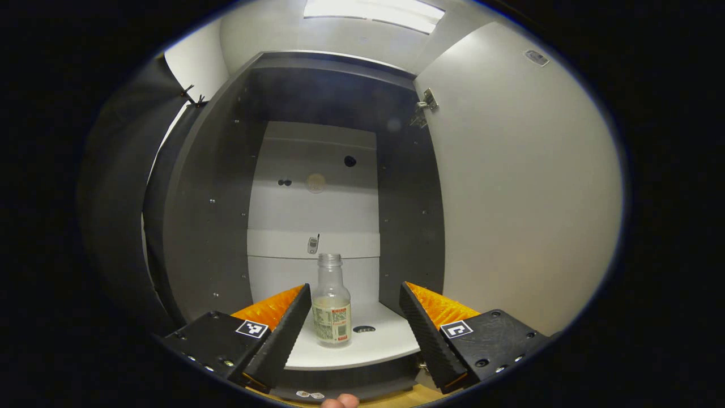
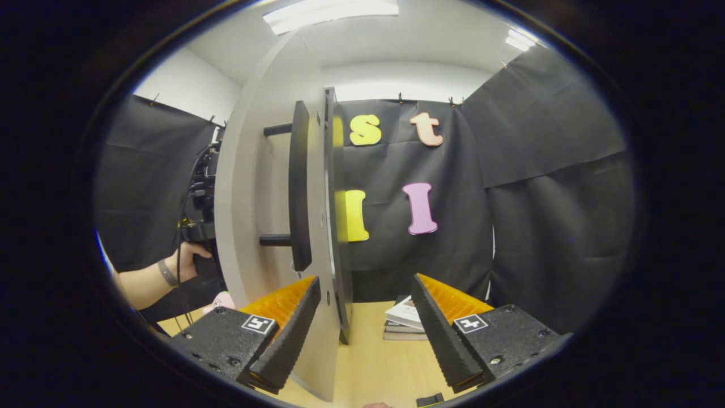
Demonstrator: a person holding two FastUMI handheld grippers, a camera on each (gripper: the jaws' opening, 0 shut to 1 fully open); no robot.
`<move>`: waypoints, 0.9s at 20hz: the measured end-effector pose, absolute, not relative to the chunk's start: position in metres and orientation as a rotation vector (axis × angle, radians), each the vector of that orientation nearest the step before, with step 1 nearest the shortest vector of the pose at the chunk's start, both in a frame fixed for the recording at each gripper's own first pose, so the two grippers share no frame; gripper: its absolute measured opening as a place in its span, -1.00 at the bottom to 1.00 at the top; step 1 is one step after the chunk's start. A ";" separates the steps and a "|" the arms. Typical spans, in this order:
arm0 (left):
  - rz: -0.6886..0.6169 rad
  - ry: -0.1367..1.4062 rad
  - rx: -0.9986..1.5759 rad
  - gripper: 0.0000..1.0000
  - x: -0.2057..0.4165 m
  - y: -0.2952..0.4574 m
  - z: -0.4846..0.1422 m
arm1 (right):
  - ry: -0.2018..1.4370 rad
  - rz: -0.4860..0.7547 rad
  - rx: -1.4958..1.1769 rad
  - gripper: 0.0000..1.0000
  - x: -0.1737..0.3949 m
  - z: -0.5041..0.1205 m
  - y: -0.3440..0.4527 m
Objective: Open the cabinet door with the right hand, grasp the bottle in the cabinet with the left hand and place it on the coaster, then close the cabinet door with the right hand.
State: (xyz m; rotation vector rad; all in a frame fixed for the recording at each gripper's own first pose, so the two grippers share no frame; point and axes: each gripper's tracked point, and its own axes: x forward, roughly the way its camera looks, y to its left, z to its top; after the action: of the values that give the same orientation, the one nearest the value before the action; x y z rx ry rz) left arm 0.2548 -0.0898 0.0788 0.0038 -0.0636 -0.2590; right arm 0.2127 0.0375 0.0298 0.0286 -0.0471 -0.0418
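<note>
With the cabinet door [image 2: 272, 238] swung open, the left gripper [image 1: 355, 317] holds its fingers released either side of the bottle [image 1: 331, 306] standing at lower centre on the shelf [image 1: 374, 345], ready to grasp, while the right gripper [image 2: 365, 323], fingers likewise released, straddles the door edge to steady it.

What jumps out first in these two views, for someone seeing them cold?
In the left gripper view, a clear bottle stands upright on the pale shelf of the open cabinet, framed between the open fingers of the left gripper, not touched. In the right gripper view, the cabinet door is seen edge-on with its dark bar handle, its lower edge between the right gripper's spread fingers.
</note>
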 end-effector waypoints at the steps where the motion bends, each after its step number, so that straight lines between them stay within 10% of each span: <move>1: -0.245 -0.067 0.019 0.89 0.268 -0.088 0.078 | -0.048 -0.045 0.034 0.99 0.213 0.029 0.036; 18: -0.178 -0.004 0.079 0.85 0.377 -0.076 0.052 | -0.046 -0.102 0.056 0.99 0.215 0.028 0.022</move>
State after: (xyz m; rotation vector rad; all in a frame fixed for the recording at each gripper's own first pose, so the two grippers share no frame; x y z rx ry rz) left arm 0.3770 -0.0764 0.0515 0.0794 -0.0038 -0.1779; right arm 0.2146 0.0218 0.0276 0.0556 -0.0463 -0.1016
